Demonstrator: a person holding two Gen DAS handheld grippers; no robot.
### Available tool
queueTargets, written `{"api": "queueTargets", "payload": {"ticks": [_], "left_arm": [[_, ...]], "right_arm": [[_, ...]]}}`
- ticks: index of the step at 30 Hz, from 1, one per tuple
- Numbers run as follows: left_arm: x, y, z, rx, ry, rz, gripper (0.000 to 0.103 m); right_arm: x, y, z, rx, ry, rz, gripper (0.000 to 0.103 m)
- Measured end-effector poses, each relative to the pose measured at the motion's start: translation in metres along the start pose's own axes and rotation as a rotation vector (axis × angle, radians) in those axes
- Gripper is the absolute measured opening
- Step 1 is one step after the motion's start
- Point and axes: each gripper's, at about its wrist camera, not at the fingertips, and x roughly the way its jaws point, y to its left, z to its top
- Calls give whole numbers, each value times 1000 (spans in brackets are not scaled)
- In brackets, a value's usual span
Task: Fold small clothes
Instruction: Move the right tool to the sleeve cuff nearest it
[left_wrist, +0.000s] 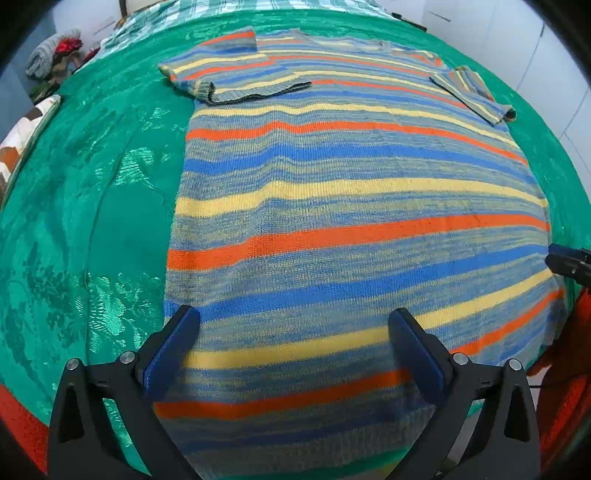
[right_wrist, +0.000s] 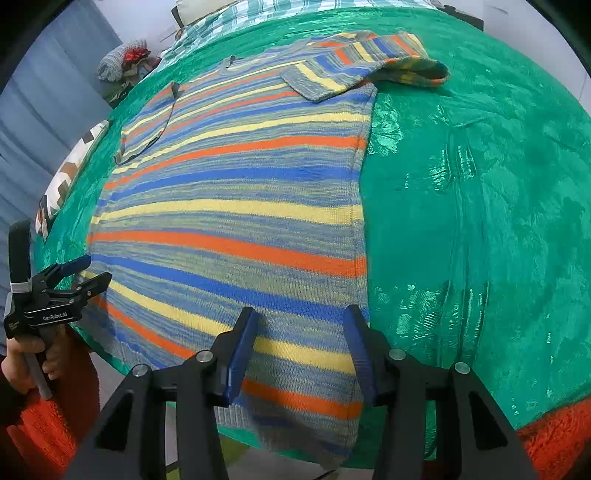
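Left wrist view: we see the left gripper (left_wrist: 293, 332) spread wide over the striped sweater's (left_wrist: 351, 221) hem (sleeves folded in); the right gripper (right_wrist: 301, 328) likewise spread

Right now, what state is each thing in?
Striped sweater: spread flat on the green bedspread, hem nearest.
Left sleeve: folded inward over the body.
Right sleeve: folded inward.
Left tongs: open, above hem.
Right tongs: open, above hem.

sweater (left_wrist: 332, 206) on bedspread (left_wrist: 92, 221) | sleeves (left_wrist: 236, 74) folded onto chest
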Motion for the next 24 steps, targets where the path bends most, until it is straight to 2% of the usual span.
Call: {"api": "queueTargets", "payload": {"ticks": [14, 18, 20, 22, 23, 24], "left_arm": [[4, -8, 3, 20, -3, 28, 103], [4, -11, 4, 48, 11, 39, 103], [5, -10, 4, 45, 11, 33, 103], [5, -10, 5, 43, 11, 33, 103], [6, -10, 6, 43, 12, 36, 103], [6, -10, 7, 43, 12, 37, 103]], "right_arm": [[2, 8, 0, -53, 8, -7, 64], [-6, 0, 9, -7, 26, 58, 65], [-27, -16, 23, 45, -6, 119, 65], [-49, -32, 43, 30, -52, 67, 65], [-58, -38, 54, 6, -69, 22, 65], [-67, -44, 71, -43, -85, -61, 65]]}}
